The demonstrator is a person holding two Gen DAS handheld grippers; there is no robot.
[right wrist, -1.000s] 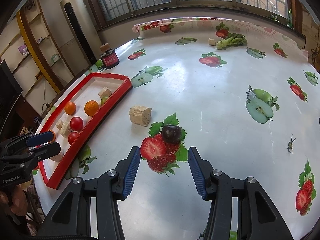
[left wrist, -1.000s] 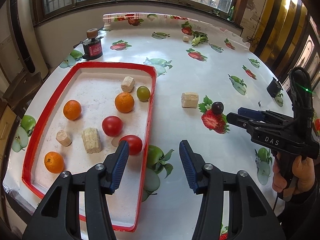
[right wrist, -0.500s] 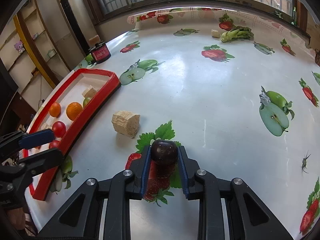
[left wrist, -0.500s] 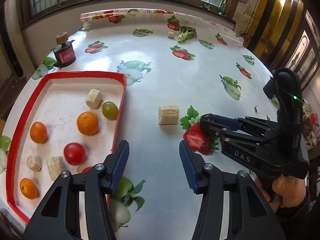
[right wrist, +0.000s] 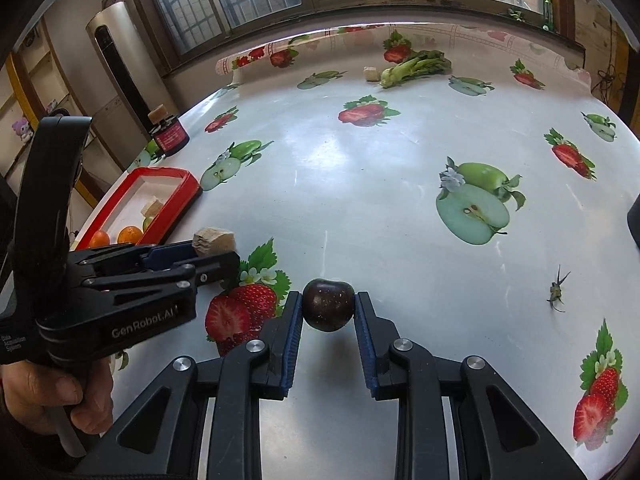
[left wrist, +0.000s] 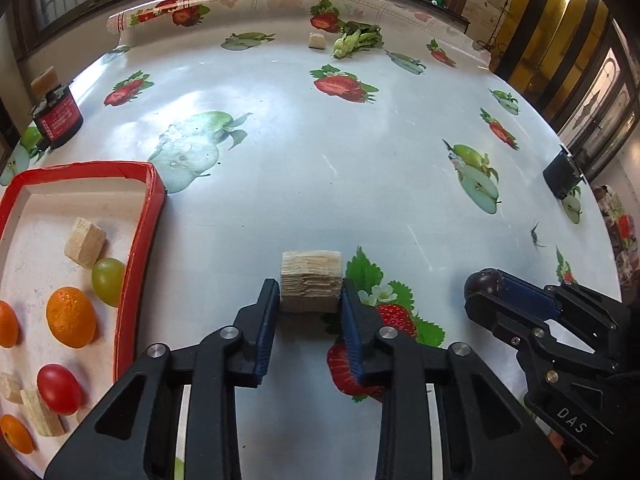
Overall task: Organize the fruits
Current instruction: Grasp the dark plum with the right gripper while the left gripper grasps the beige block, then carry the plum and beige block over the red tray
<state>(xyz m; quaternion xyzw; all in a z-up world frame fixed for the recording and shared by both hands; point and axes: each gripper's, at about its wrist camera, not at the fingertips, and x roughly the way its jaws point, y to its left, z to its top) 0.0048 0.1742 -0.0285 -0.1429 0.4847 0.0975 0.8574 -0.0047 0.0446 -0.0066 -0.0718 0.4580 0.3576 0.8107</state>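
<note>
While dark cherry (right wrist: pixel 328 310) sat pinched between right gripper (right wrist: pixel 327 316) pads, raised just off tablecloth (right wrist: pixel 360 184), best move judged: hold grip gentle, carry level to red tray (left wrist: pixel 140 240), lower before release. Cherry small, round, glossy, near-black. Left gripper (left wrist: pixel 310 300) jaws had just been closing, pads pressed on tan layered block (left wrist: pixel 311 286) beside tray.

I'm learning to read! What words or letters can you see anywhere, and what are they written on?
"DAS": on the black body of the right gripper, seen from the left wrist.
"GenRobot.AI": on the black body of the left gripper, seen from the right wrist.
Small white print at that body's left edge: too small to read.
Red label on the black jar: too blurred to read.
</note>
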